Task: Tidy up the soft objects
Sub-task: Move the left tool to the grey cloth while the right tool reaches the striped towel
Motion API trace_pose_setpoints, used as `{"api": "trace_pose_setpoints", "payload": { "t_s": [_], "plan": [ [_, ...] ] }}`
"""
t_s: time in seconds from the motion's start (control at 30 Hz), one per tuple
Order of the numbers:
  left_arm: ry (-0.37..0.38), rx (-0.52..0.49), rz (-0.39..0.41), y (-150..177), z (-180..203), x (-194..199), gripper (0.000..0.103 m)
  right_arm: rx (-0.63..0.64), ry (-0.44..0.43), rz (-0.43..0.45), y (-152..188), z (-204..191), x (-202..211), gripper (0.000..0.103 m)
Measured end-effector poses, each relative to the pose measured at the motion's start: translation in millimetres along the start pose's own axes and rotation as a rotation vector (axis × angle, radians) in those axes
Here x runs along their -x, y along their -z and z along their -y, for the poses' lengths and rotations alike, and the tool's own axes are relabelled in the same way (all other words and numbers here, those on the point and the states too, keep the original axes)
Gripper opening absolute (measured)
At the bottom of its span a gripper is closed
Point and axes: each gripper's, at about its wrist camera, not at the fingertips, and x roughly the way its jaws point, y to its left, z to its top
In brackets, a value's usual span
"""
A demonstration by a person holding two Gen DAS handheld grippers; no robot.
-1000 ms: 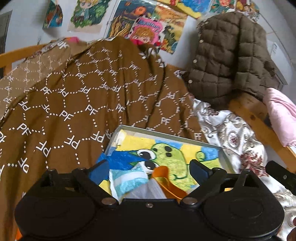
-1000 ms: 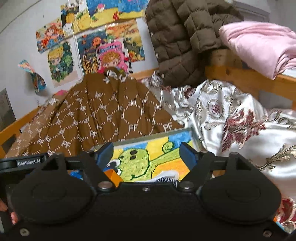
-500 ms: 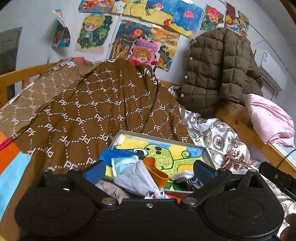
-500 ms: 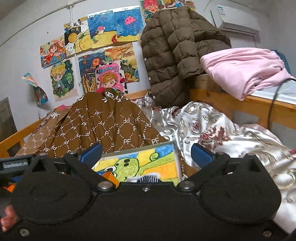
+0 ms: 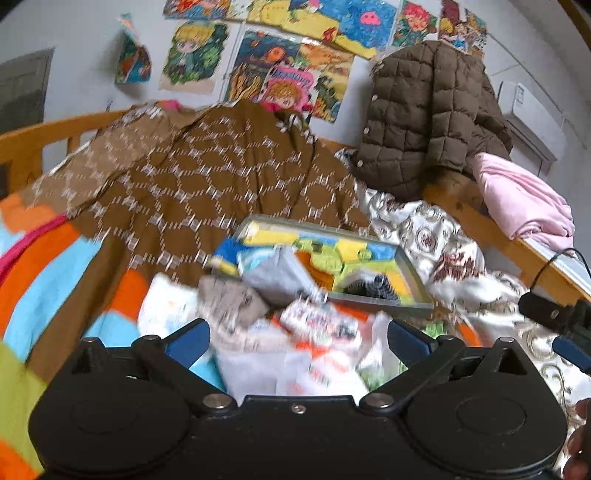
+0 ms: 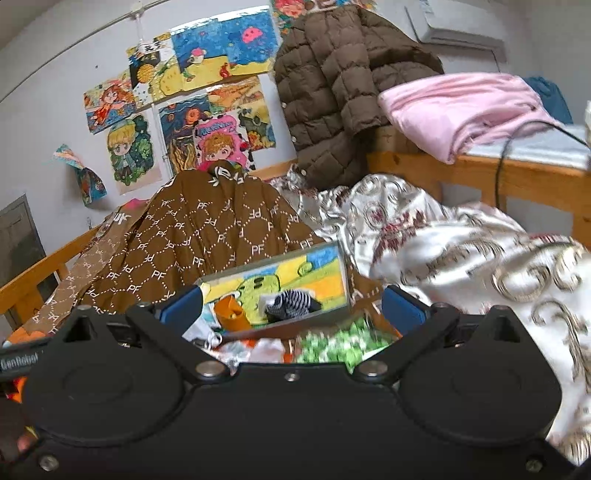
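We see the shallow grey tray (image 6: 347,275) at 12 o'clock on the bed, long axis left to right, containing a striped sock (image 6: 291,301), an orange cup (image 6: 229,314) and a grey face mask (image 5: 273,273). Left gripper (image 5: 297,338) and right gripper (image 6: 293,304) have just been opening; both stand wide, gripping nothing.

wall (image 6: 48,110): pale grey, daylit | drawings (image 6: 207,85): taped across upper centre | air conditioner (image 6: 461,33): upper right corner | wooden bed frame (image 6: 480,173): right middle | dark panel (image 6: 18,240): left edge
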Motion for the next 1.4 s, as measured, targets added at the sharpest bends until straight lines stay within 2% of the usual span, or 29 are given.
{"api": "trace_pose_setpoints", "payload": {
  "t_s": [0.2,0.43,0.73,0.93,1.2,1.4],
  "plan": [
    [-0.034,0.029,-0.073,28,-13,12,0.102,-0.095,0.025,-0.062,20,19,35,0.103],
    [-0.112,0.026,-0.170,52,-25,12,0.102,-0.102,0.064,-0.115,37,24,47,0.103],
    [-0.139,0.033,-0.215,58,-29,6,0.102,-0.052,0.108,-0.229,50,10,28,0.103],
    [-0.167,0.053,-0.242,59,-35,-4,0.102,-0.023,0.118,-0.355,61,1,9,0.103],
    [-0.198,0.139,-0.274,60,-54,-21,0.102,0.012,0.102,-0.550,80,-11,-25,0.103],
    [-0.196,0.197,-0.261,53,-66,-27,0.102,0.058,0.072,-0.611,92,-26,-39,0.102]
  ]
}}
